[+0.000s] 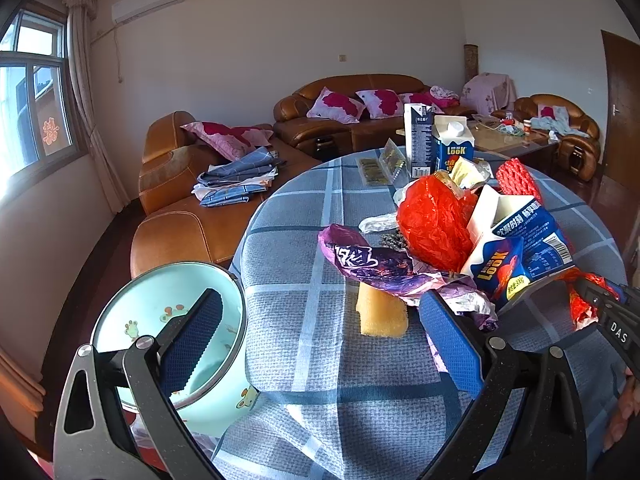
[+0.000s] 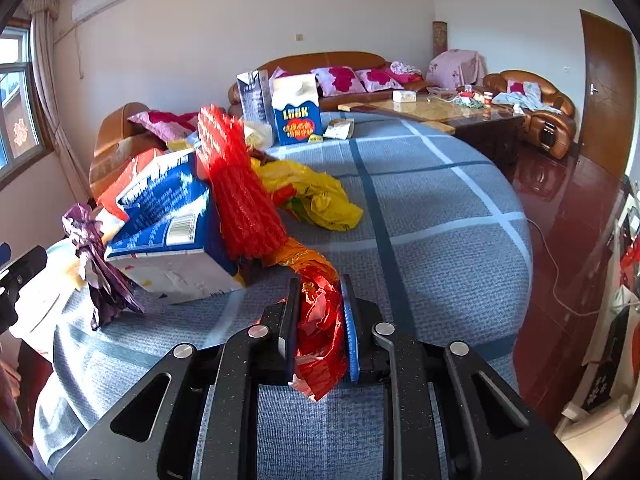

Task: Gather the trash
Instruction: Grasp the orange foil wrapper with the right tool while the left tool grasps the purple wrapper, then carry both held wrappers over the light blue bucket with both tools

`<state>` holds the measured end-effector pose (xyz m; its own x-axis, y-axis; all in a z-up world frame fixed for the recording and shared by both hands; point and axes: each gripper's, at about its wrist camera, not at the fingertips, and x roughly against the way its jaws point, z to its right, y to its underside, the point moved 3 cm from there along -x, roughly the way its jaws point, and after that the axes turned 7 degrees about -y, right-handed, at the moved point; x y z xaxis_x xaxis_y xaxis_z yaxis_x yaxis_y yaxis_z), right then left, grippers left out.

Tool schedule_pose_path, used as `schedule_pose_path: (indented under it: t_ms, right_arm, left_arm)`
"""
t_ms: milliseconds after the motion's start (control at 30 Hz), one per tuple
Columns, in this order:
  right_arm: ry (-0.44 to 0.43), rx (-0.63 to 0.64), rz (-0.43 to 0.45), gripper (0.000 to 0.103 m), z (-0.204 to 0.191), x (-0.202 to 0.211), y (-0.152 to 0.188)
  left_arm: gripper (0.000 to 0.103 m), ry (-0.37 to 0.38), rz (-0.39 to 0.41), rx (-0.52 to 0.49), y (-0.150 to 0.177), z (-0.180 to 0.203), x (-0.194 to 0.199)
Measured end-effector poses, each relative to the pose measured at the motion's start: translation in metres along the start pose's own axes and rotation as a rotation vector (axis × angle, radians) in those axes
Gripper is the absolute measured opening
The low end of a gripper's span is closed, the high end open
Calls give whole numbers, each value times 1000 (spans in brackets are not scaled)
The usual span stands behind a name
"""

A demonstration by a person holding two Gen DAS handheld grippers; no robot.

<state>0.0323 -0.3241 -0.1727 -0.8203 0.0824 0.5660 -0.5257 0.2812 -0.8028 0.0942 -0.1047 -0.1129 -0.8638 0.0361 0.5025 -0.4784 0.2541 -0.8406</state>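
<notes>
Right tool (image 2: 320, 328): pinches red wrapper (image 2: 320, 344).
Left tool (image 1: 320, 332): spread, empty.
Bin (image 1: 224, 392): looks empty.
Left: cartons, bags on table (image 2: 440, 220).

A brown leather sofa (image 1: 360, 120) with pink floral cushions (image 1: 336, 105) lines the far wall; folded blue checked cloth (image 1: 236, 180) lies on its chaise.

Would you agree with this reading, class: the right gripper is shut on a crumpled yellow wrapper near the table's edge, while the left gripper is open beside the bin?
Not quite: the colour is wrong. The right gripper is shut on a crumpled red wrapper, as the right wrist view shows; the yellow bag lies untouched further back. The rest holds: the left gripper is open beside the bin.
</notes>
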Motion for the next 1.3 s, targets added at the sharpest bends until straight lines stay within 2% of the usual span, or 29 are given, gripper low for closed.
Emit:
schedule_pose_path:
  t_ms: [333,467,667,733,800,833,1033,1300]
  right_arm:
    - [31,32,132,19,0,32,-25]
    - [34,33,154,19,3,35,-31]
    - [21,9,163,19,15,29,-29]
    - [16,12,175,19,14,30,-30]
    - [12,8,184,19,16,32,-30]
    - [13,6,187,19,17,32,-30]
    - [24,-14,237,19,22,45,-40]
    - [24,-13,290,19,18,57,-52]
  left_arm:
    - [96,49,28,-18,-15,29,5]
    - [93,58,12,-37,-13,45,-2]
    - [70,101,-53,-74,-3,67,-20]
    - [54,125,-63,-79,0,73,-22]
    - [23,160,-70,-84,0,75,-22]
    - [16,172,-68,-91,0,76,-21]
    - [9,210,-52,-61,-4,60,-12]
    - [7,192,-9,-16,-17,31,4]
